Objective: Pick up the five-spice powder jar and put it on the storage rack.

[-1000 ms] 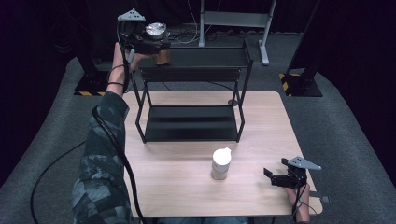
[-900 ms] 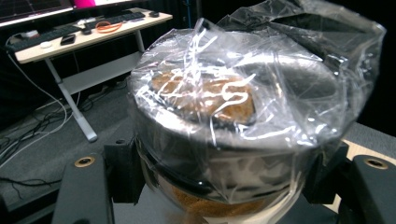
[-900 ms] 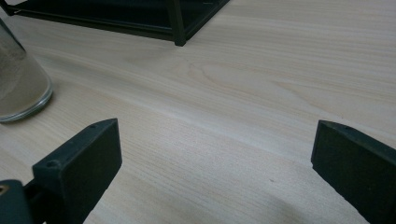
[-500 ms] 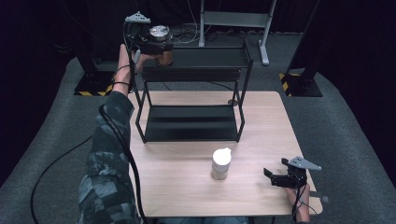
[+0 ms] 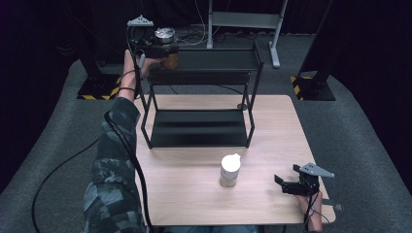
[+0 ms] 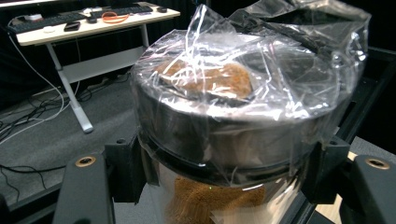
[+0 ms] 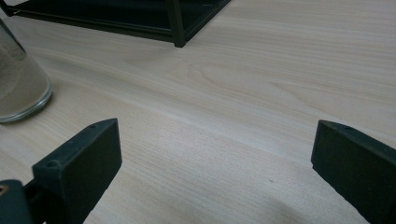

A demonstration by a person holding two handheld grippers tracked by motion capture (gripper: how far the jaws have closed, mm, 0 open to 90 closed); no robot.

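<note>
My left gripper (image 5: pixel 163 48), fingers still clamped on the wrapped jar (image 6: pixel 233 121), has shifted slightly right toward the rack (image 5: pixel 204 73); right gripper (image 5: pixel 286 184) unmoved, fingers open.

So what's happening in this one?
A person stands at a wooden table with a hand-held gripper in each hand. The left hand-held gripper is shut on a jar of brown stuff with plastic wrap over its lid, held up at the top shelf of a black two-tier rack. The right hand-held gripper rests open low over the table's near right corner. A second jar, white-topped, stands in front of the rack.
</note>
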